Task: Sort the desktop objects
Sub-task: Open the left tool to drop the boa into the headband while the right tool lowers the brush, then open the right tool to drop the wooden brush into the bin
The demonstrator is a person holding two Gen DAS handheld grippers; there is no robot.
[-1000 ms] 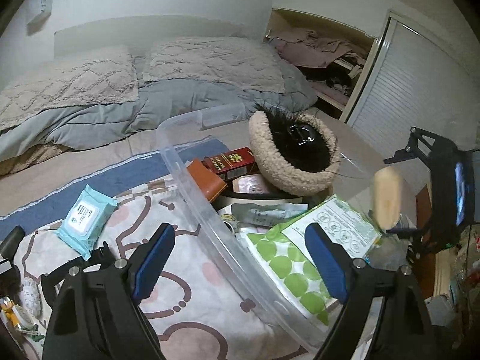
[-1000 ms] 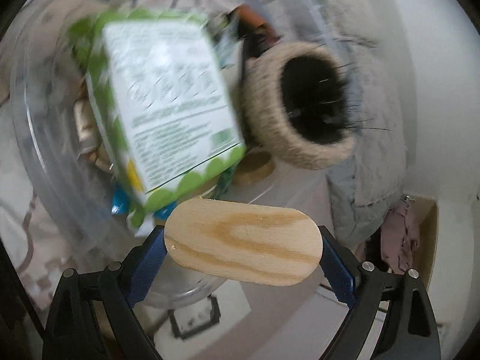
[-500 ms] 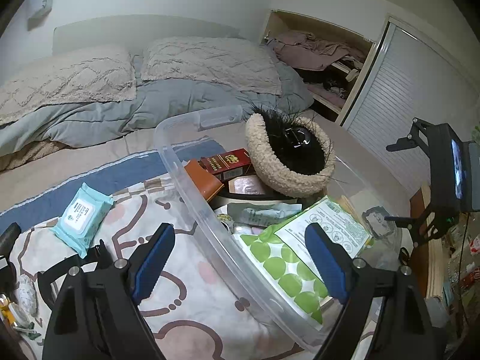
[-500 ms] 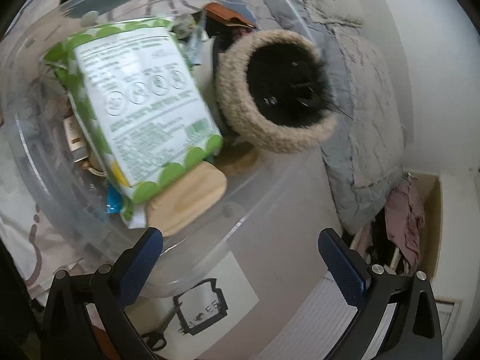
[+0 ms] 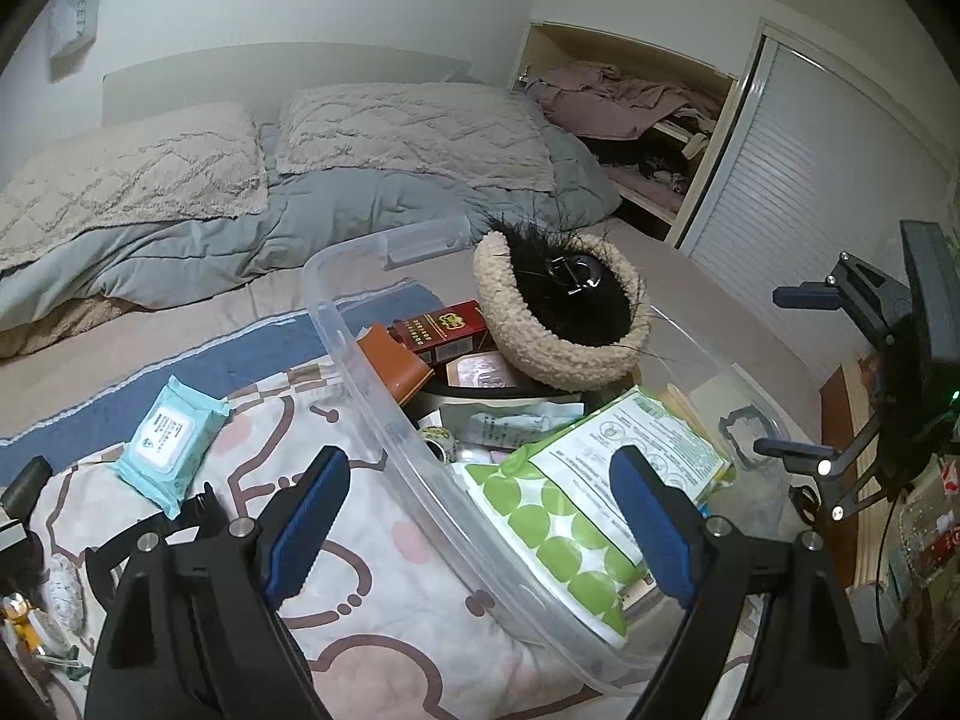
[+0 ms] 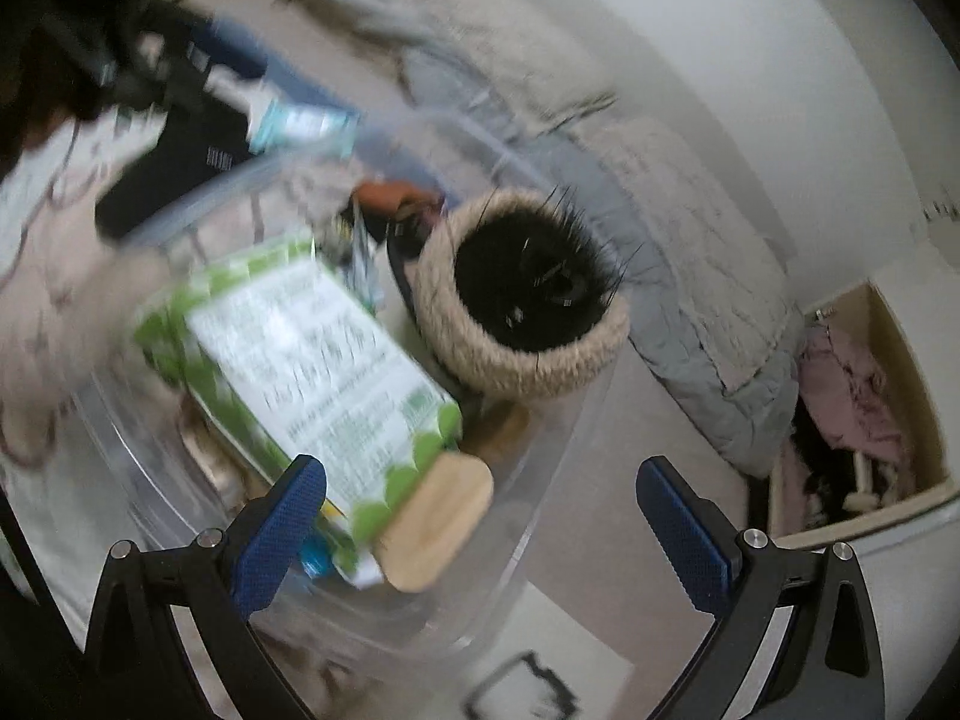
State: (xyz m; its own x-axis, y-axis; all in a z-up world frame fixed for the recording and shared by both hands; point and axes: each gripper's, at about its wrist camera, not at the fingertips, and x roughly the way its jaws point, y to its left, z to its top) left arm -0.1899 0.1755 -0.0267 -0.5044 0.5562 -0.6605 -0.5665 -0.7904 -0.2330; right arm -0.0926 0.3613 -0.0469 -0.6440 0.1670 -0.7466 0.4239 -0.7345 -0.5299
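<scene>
Patterned bedspread (image 5: 384,618), clear bin (image 5: 384,420), open closet (image 5: 636,138), both grippers (image 5: 474,516) (image 6: 480,516) apart, empty

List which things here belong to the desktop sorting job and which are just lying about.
Part of the job:
- clear plastic bin
- wooden block in the bin
- green dotted packet
- fuzzy beige hat
- red box
- blue wipes pack, outside the bin

Just lying about:
- pillows
- grey duvet
- closet clothes

Left gripper (image 5: 480,534): black angular frame, two fingers (image 5: 306,525) faced with ribbed blue pads, silver screws at the joints. Right gripper (image 6: 480,531): same build, black frame, blue pads, silver screws; a green light shows on its body.
</scene>
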